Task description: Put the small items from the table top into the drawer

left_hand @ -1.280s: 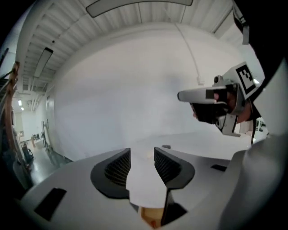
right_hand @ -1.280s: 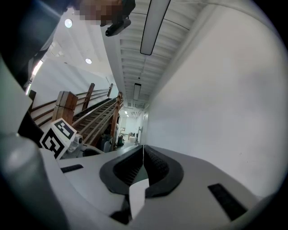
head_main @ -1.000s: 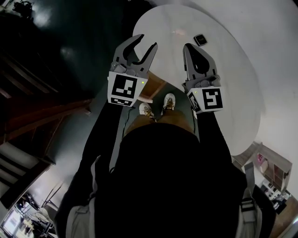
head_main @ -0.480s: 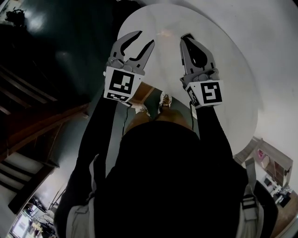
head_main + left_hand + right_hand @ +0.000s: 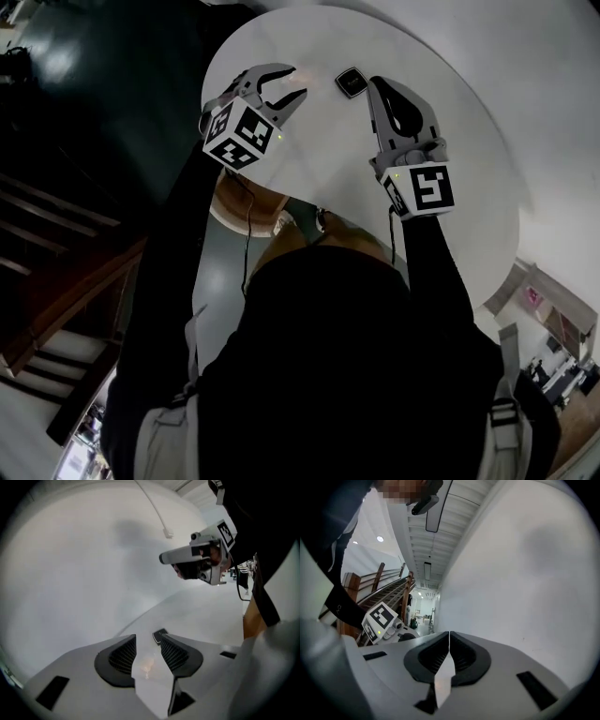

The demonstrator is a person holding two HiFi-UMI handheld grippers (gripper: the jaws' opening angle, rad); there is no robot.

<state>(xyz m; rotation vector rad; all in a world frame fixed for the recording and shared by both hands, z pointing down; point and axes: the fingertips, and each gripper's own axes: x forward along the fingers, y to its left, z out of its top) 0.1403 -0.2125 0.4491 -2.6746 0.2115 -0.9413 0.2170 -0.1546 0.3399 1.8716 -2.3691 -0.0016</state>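
Hiding the near edge of the round white table (image 5: 450,141), the person's dark torso (image 5: 328,375) fills the lower half of the head view, and a wooden staircase (image 5: 56,309) at lower left is too dim to make out well. Upper left, the left gripper (image 5: 298,82) hangs over the table, jaws partly apart with nothing between them. A small dark item (image 5: 351,82) lies at top centre between the grippers; one jaw cuts off its near end in the left gripper view. The right gripper (image 5: 375,86) has its jaws pressed together, empty.
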